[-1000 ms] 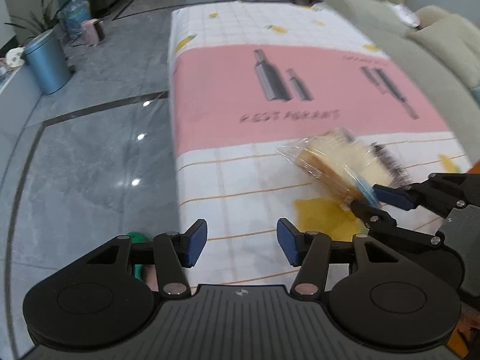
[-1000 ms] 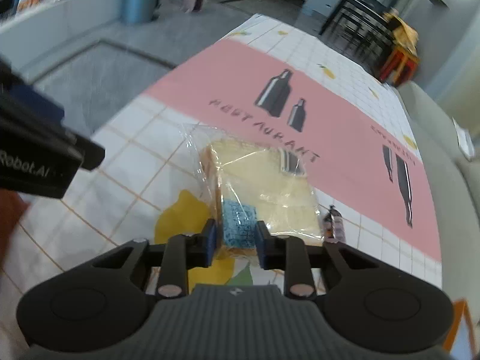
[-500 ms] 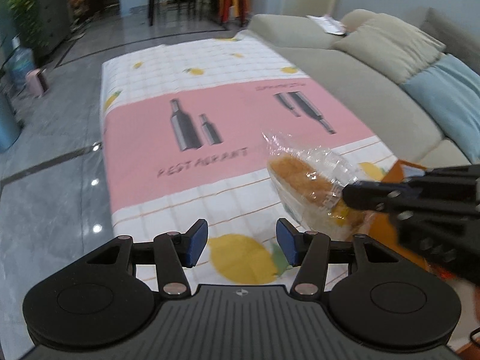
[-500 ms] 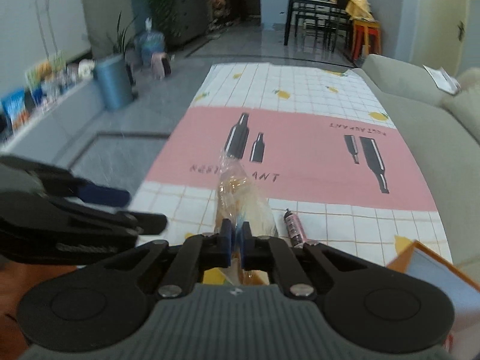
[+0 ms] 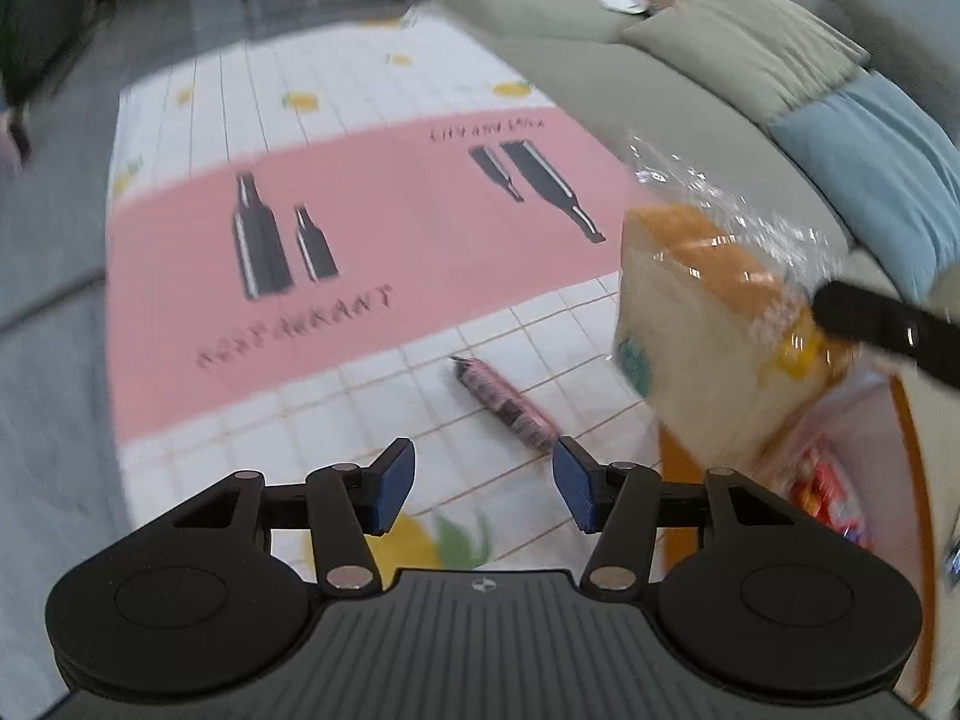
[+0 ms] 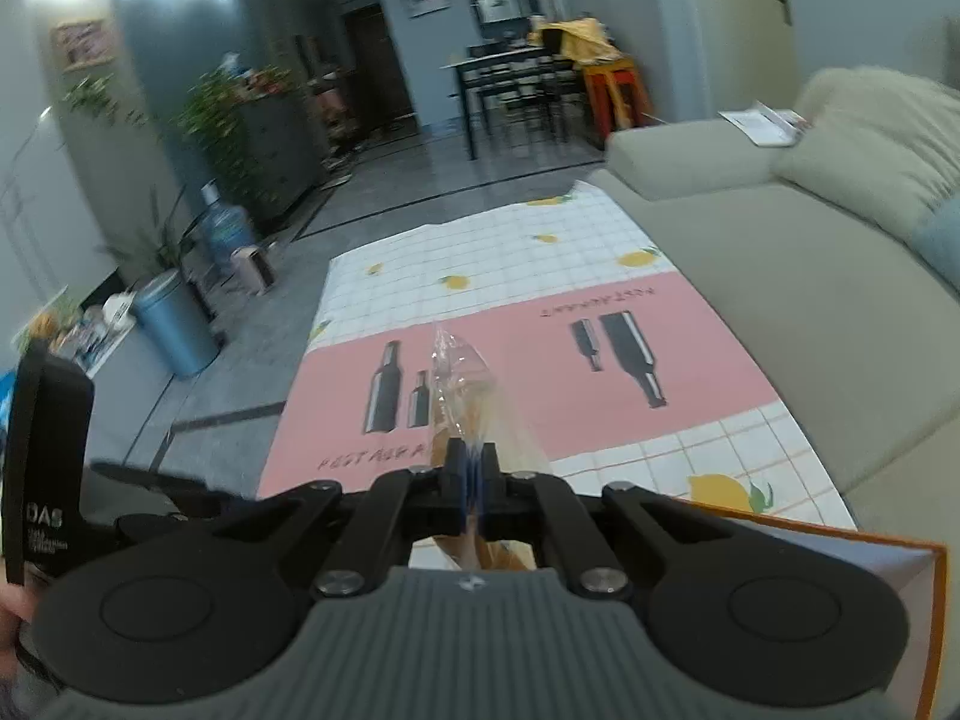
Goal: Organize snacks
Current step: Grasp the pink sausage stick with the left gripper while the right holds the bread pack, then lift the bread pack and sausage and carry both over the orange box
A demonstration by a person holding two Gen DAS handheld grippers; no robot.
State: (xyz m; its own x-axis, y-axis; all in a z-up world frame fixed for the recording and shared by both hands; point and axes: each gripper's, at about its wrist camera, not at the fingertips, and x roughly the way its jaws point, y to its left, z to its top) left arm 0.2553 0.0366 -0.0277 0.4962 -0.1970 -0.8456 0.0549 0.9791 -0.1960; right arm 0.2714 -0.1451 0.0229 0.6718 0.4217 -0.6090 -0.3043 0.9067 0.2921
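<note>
While the bagged bread (image 5: 708,324) hangs in the air over the near right corner of the worktop (image 5: 336,228), clamped by its wrapper in the right claw (image 6: 472,468), it sits directly above the orange-rimmed box (image 5: 900,438) that holds other packets, so the coming move is probably straight down. Its long axis looks upright, though blur makes that uncertain. The pink snack stick (image 5: 504,402) lies diagonally on the worktop, just ahead of the left claw (image 5: 483,483), whose jaws stand apart and empty.
</note>
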